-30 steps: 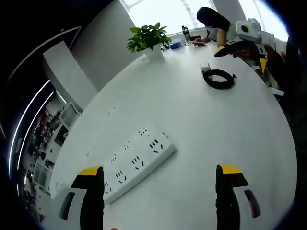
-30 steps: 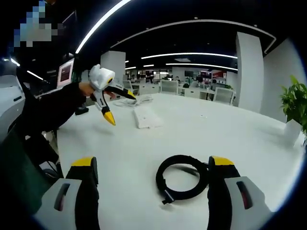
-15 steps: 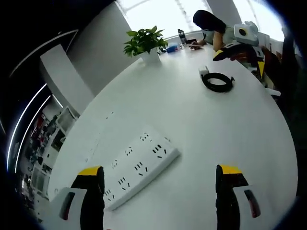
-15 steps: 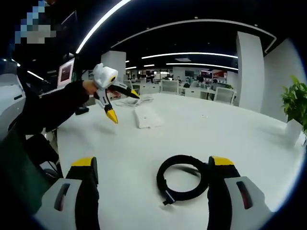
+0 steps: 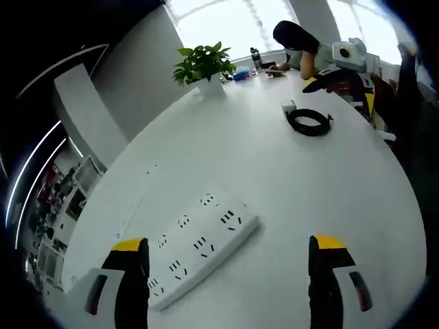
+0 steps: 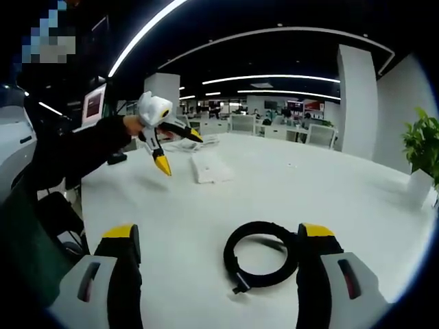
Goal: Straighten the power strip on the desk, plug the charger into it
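White desk (image 5: 274, 178): left tool (image 6: 171, 147) raised, gaping, above power strip (image 5: 195, 247).

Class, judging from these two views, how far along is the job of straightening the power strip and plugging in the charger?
Nothing looks done yet. The power strip lies askew with empty sockets. Both grippers, left and right, are open and hold nothing. The coiled charger cable lies on the desk. Straightening and plugging in remain.

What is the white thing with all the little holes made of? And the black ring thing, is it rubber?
The power strip looks like hard white plastic: smooth, slightly glossy, with crisp moulded socket slots. The coiled black cable seems rubber- or vinyl-coated: matte, thick and bent into soft loops, though the pictures cannot settle which. It lies on the desk, which looks smooth, white and faintly shiny, perhaps laminate.
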{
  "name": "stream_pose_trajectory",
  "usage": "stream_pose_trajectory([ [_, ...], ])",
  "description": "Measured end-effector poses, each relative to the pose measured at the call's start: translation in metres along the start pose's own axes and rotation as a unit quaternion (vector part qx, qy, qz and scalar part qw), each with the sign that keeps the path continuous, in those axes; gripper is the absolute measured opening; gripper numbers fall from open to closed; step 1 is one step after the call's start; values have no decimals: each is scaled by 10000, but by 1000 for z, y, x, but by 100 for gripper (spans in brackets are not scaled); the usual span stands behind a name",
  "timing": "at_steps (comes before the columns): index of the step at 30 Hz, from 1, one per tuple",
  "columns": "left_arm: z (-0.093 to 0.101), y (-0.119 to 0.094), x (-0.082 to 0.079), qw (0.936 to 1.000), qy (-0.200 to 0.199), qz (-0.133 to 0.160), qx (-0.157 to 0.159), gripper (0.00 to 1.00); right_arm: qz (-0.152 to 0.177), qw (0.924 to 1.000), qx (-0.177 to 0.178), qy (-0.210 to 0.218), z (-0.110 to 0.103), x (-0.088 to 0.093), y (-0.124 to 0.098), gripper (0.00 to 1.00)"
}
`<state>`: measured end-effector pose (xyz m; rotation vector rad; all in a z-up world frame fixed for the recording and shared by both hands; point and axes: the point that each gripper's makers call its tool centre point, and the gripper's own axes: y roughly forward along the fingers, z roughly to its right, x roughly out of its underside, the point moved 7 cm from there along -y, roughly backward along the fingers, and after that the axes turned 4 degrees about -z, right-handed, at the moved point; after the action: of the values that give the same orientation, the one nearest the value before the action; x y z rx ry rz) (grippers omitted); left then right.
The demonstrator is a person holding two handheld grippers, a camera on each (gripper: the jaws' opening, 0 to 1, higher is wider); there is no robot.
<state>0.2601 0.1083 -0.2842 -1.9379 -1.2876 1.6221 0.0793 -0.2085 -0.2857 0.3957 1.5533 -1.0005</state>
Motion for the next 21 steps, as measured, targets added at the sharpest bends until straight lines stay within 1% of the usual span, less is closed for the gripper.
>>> stream_pose_trajectory([
  [1, -1, 1, -4, 9977, 658, 173, -58, 99, 7, 10000, 6, 3, 0, 0, 0, 95],
  [2, -2, 0, -2, 9961, 862, 82, -182, 98, 13, 10000, 5, 10, 0, 0, 0, 95],
  [3, -2, 1, -1, 9958, 874, -98, -239, 98, 15, 10000, 2, 15, 0, 0, 0, 95],
  [5, 0, 2, -6, 9968, 784, 61, -129, 97, 8, 10000, 0, 19, 0, 0, 1, 95],
  [6, 2, 2, -9, 9976, 637, 264, 15, 95, 4, 10000, -1, 17, 0, 1, 1, 95],
  [10, -3, 3, -8, 9974, 700, 194, 42, 94, 6, 10000, -4, 25, 0, 1, 1, 95],
  [14, -5, 6, -3, 9974, 652, 131, 271, 96, 3, 10000, 13, 26, 2, 1, 0, 95],
  [21, -15, 9, 0, 9969, 705, 80, 337, 97, 2, 10000, 27, 41, 2, 3, -1, 95],
])
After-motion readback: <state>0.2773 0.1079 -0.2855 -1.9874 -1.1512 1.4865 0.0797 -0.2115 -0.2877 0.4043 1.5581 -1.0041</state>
